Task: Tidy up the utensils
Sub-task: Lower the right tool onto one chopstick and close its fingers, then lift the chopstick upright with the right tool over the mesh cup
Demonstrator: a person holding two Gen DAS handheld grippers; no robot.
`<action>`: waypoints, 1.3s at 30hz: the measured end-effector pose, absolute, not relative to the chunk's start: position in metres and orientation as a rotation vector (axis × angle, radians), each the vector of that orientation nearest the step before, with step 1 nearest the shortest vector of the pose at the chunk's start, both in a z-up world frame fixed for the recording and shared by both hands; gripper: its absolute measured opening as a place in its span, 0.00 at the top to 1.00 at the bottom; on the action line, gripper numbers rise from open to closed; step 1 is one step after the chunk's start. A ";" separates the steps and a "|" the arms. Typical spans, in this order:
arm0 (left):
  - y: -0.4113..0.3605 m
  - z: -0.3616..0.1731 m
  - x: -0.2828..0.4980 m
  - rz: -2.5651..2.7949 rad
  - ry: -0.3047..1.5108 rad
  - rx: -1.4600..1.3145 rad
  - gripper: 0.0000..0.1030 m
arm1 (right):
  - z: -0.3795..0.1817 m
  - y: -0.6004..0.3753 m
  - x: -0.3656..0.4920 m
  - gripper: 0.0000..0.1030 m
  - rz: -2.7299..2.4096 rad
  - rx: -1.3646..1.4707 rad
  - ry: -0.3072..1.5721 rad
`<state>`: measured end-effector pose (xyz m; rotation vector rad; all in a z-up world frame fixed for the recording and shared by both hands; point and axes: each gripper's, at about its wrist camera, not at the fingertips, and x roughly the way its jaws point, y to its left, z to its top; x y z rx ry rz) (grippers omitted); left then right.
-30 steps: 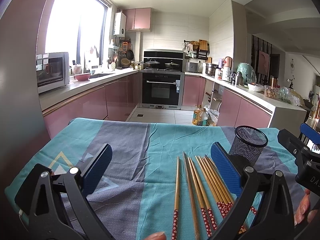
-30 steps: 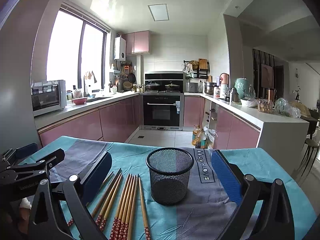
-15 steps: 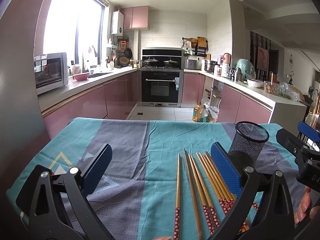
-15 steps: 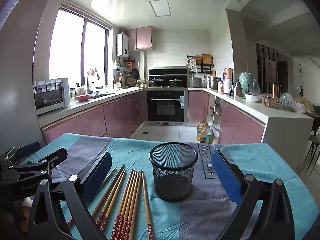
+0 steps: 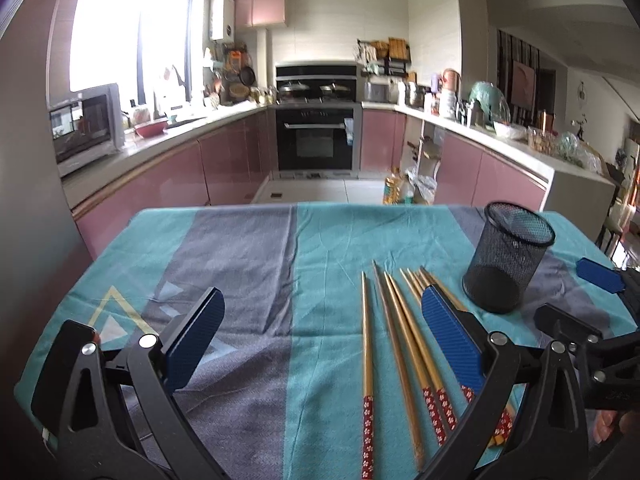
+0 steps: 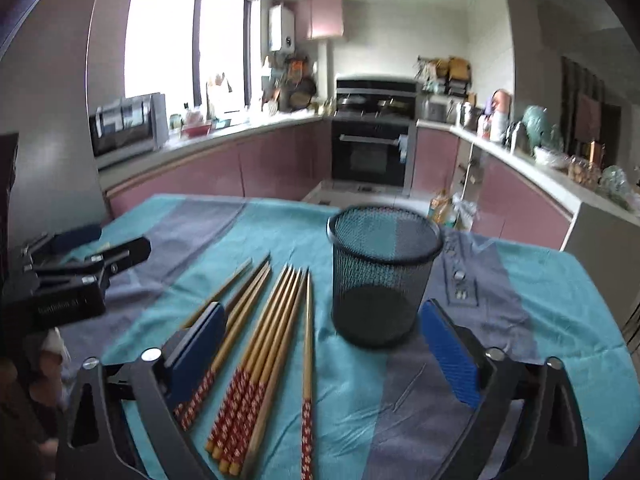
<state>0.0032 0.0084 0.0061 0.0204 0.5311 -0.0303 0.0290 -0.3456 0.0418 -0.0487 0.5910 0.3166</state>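
Pink cabinets point(image 5: 168, 168) line a U-shaped kitchen — black oven point(image 5: 316, 140) at the back, bright window point(image 5: 132, 28) left, pale walls.

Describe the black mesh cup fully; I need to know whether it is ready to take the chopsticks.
The black mesh cup is a round wire-mesh holder with a solid rim and dark base. It stands upright and empty on the teal and grey tablecloth, just right of the chopsticks lying flat, apart from them. Nothing touches it but the cloth.

Left gripper point(image 5: 320, 336) jaws wide, empty, above tablecloth point(image 5: 248, 264). Chopsticks point(image 5: 394, 344) at its 1 o'clock; mesh cup point(image 5: 506, 258) upright at 2 o'clock.
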 end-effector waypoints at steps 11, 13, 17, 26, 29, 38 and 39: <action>-0.004 -0.034 0.038 -0.134 0.744 0.113 0.27 | 0.000 -0.342 0.062 0.56 0.350 -0.096 0.828; -0.006 -0.042 0.044 -0.160 0.780 0.115 0.32 | -0.006 -0.339 0.067 0.61 0.358 -0.105 0.859; -0.012 -0.059 0.057 -0.185 0.841 0.134 0.48 | -0.015 -0.334 0.076 0.69 0.376 -0.092 0.908; -0.023 -0.080 0.094 -0.228 0.908 0.124 0.74 | -0.020 -0.329 0.096 0.86 0.420 -0.059 0.949; -0.028 -0.078 0.101 -0.234 0.915 0.117 0.86 | -0.019 -0.327 0.100 0.94 0.438 -0.044 0.958; -0.023 -0.065 0.100 -0.274 0.900 0.046 0.93 | -0.002 -0.339 0.089 0.95 0.479 0.016 0.918; -0.021 -0.059 0.097 -0.288 0.891 0.033 0.93 | 0.004 -0.341 0.086 0.95 0.494 0.023 0.900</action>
